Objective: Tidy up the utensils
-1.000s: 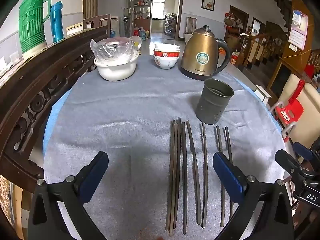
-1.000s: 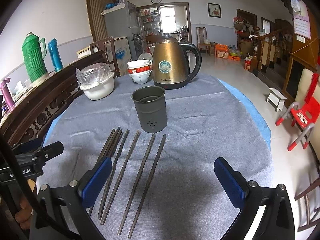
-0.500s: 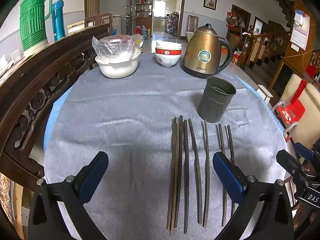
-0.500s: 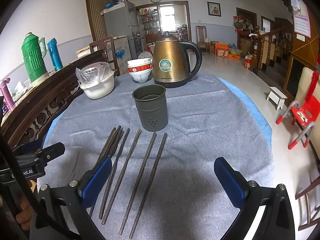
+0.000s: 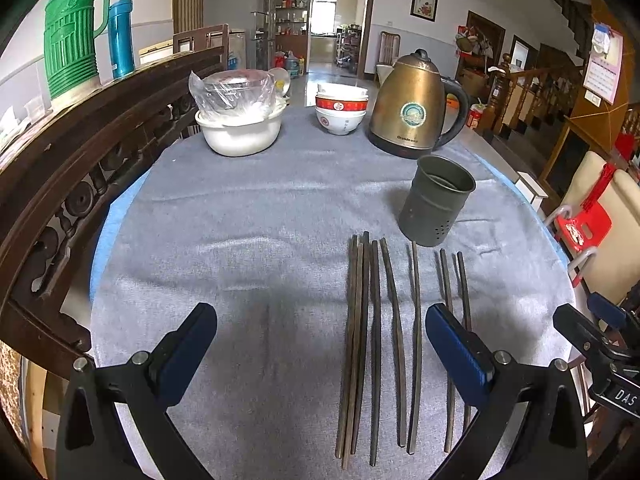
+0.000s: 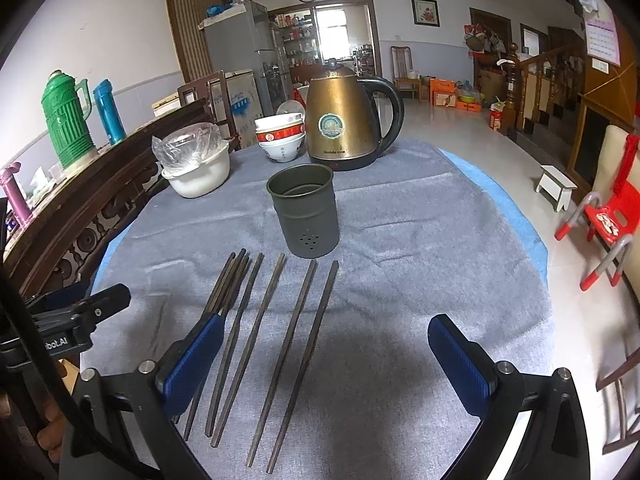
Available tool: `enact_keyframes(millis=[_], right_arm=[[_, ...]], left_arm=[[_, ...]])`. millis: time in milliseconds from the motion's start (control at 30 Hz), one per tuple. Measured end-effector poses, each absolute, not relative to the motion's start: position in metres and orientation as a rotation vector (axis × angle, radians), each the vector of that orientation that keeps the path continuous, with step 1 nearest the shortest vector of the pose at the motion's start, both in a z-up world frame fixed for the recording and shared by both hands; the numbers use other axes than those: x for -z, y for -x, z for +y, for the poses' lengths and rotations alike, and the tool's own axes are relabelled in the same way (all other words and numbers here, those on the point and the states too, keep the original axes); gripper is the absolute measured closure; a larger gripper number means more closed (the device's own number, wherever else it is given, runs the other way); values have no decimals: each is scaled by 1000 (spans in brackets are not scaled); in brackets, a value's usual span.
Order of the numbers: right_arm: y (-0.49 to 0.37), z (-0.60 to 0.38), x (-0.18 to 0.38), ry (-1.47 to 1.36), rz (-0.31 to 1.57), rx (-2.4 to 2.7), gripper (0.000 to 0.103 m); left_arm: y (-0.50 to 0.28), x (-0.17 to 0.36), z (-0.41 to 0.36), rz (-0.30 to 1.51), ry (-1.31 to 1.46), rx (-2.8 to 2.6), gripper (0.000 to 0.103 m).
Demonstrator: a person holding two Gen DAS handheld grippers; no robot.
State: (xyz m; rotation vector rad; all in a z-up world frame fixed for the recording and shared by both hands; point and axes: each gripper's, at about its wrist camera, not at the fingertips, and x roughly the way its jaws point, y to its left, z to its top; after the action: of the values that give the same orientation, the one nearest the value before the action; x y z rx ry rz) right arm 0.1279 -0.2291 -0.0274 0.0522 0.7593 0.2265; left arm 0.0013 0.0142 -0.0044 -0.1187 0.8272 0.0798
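Task barely begun, by the look of it. All chopsticks [image 6: 272,336] lie flat on the grey table cloth [image 6: 420,280], side by side and roughly parallel, tips pointing toward the metal utensil holder [image 6: 303,210]. The holder stands upright just beyond their far ends; what shows of its inside looks empty, though the bottom is out of sight.

Layout, left wrist view: a tight bundle of several sticks [image 5: 360,340] at left, touching or overlapping; then two singles; then a pair at right, partly hidden behind one blue pad. Exact count uncertain in the bundle.

Left gripper [image 5: 320,344]: fingers spread wide, holding nothing, hovering over the near ends of the sticks. Right gripper [image 6: 324,356]: likewise wide apart and empty, above the right-hand pair.

Done: nothing in the holder, as far as can be seen. Left: every stick to be picked up and stood in the holder.

Background clutter (gold kettle [image 6: 344,116], stacked bowls [image 6: 280,136]) sits well behind.
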Motion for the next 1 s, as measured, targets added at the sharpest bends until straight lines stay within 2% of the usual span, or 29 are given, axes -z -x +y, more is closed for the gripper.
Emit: enact_keyframes(millis=[1000], right_arm=[[-133, -234, 38, -99, 821, -230, 0]], left_arm=[[-2, 9, 15, 839, 114, -87, 0]])
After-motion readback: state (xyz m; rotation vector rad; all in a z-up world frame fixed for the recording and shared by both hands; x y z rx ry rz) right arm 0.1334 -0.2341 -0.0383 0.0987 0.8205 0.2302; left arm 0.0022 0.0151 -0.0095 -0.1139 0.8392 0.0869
